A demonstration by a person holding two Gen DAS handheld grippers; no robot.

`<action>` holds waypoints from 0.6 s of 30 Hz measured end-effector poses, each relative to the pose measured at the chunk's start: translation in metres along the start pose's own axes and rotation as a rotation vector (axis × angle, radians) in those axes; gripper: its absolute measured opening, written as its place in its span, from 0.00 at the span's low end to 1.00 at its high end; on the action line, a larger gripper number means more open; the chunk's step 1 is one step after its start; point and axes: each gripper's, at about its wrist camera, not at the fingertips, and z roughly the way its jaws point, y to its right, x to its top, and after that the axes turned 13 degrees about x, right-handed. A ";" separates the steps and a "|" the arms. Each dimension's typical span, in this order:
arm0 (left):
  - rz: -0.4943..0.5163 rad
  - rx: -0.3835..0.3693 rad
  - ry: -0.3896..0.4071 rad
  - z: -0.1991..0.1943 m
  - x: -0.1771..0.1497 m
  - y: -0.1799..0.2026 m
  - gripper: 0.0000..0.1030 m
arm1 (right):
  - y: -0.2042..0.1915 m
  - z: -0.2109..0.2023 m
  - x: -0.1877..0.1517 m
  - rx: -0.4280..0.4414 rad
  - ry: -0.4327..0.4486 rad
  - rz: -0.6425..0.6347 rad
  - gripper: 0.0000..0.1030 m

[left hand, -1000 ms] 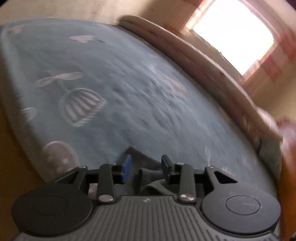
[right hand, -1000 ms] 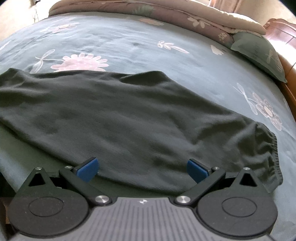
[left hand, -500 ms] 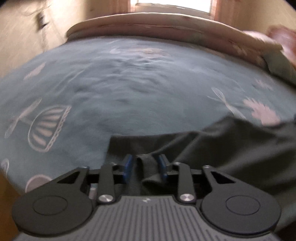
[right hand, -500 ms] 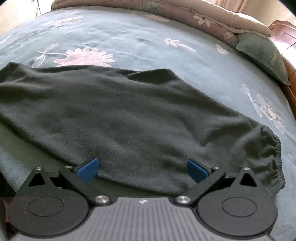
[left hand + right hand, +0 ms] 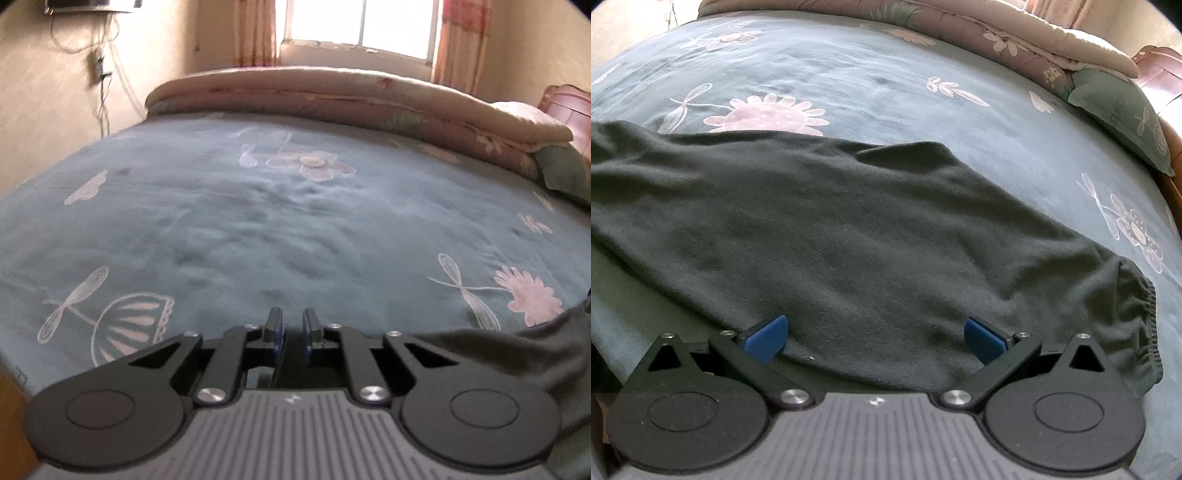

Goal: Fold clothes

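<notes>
Dark green trousers spread flat on blue flowered bedspread, waistband at 3 o'clock. Right gripper: released, jaws wide above the near edge. Left gripper: jaws nearly together; whether cloth is pinched, cannot tell; trousers trail toward 3 o'clock.

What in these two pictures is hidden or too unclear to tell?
- Left wrist view: whether the left gripper pinches the dark garment; its own body hides the cloth beneath.
- Right wrist view: the garment's left end, cut off by the picture edge.
- Right wrist view: the garment's near hem, hidden behind the open right gripper.

Folded quilt lies along flowered blue bedspread beneath window.
</notes>
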 end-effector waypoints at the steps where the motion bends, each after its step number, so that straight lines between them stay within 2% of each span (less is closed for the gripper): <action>1: -0.026 0.004 -0.012 -0.001 -0.002 -0.004 0.19 | 0.000 0.000 0.000 0.001 0.001 -0.001 1.00; 4: -0.183 -0.038 -0.081 -0.005 -0.012 -0.025 0.20 | 0.000 0.000 0.000 0.003 -0.001 -0.004 1.00; 8: -0.510 -0.210 -0.245 -0.003 -0.041 -0.057 0.39 | -0.001 0.000 -0.001 0.005 0.003 -0.006 1.00; 9: -0.572 -0.235 -0.278 0.000 -0.049 -0.061 0.41 | -0.001 0.000 -0.001 0.006 0.004 -0.005 1.00; 11: -0.664 -0.262 -0.329 0.005 -0.064 -0.067 0.41 | -0.001 0.000 -0.001 0.008 0.005 -0.003 1.00; 15: -0.758 -0.235 -0.407 0.021 -0.082 -0.072 0.41 | -0.002 -0.001 -0.002 0.008 0.005 -0.005 1.00; 18: -0.809 -0.266 -0.392 0.030 -0.084 -0.076 0.41 | -0.002 -0.002 -0.002 0.004 0.004 -0.003 1.00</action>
